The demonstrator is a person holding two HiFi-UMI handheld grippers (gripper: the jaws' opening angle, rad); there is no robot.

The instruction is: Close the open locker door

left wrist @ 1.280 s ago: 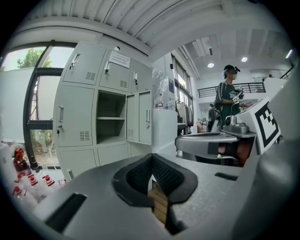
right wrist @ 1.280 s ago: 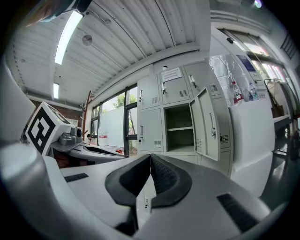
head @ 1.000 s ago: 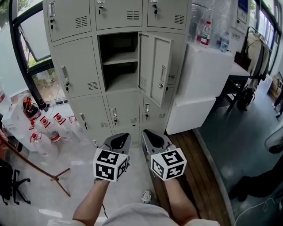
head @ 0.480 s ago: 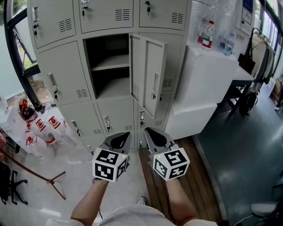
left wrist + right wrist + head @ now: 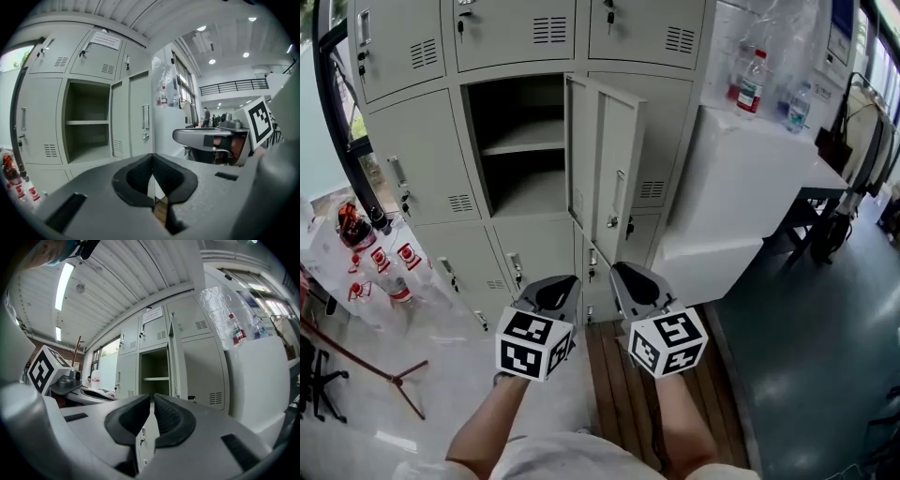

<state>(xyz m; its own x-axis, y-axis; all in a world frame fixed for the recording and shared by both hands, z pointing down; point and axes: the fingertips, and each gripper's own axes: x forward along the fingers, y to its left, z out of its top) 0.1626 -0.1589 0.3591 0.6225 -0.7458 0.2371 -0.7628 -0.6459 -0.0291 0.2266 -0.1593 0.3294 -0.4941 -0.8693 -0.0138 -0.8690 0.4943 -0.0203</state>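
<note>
Two forearms reach forward and low, holding the claws side by side, both aimed at the lockers. The left claw and the right claw each have their jaws pressed together with nothing between them. Underfoot runs a strip of wooden boards, with grey-blue floor to the right. Ahead stands a grey locker bank. Its middle locker door stands swung out at the right side of its opening, well apart from both claws. A shelf divides the open compartment. Beside the lockers, a white cabinet carries plastic bottles
</note>
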